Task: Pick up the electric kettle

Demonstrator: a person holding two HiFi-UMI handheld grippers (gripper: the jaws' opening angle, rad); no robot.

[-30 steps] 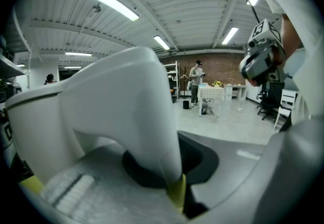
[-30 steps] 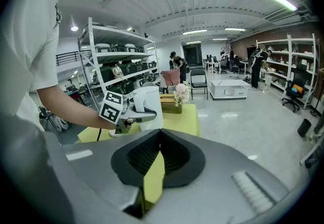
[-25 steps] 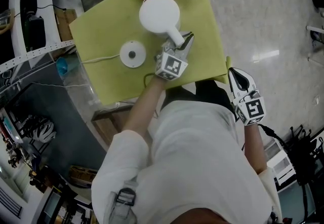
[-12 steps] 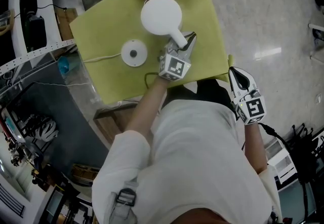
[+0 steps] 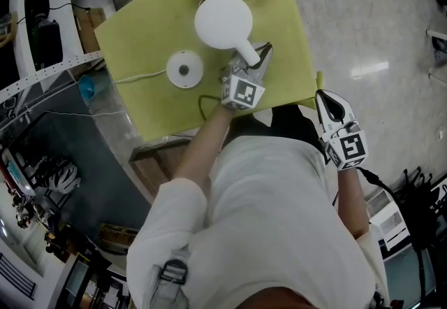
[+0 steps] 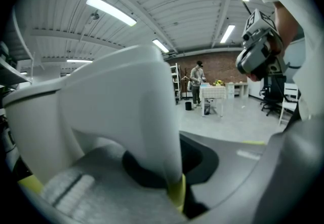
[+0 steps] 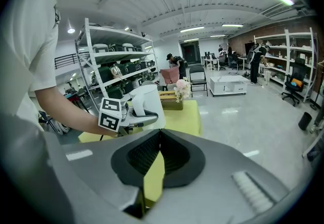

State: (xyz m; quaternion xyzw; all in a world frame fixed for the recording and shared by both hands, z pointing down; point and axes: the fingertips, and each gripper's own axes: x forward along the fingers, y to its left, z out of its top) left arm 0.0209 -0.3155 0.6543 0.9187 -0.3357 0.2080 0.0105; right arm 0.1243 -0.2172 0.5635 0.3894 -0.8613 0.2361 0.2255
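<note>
Electric kettle point(image 5: 222, 21): plain white, with a smooth round top and a thick white handle point(image 5: 246, 54) pointing toward the person. It is over the yellow-green tablecloth point(image 5: 140, 35), just beside its round white base point(image 5: 184, 69); whether it touches the cloth is unclear. The left gripper point(image 5: 255, 63) is clamped on the handle. The right gripper point(image 5: 332, 108) hangs off the table's edge, its jaws pressed together on nothing.

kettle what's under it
Around the electric kettle green tablecloth shows; its round base sits apart. The kettle's own body covers the spot directly beneath.
</note>
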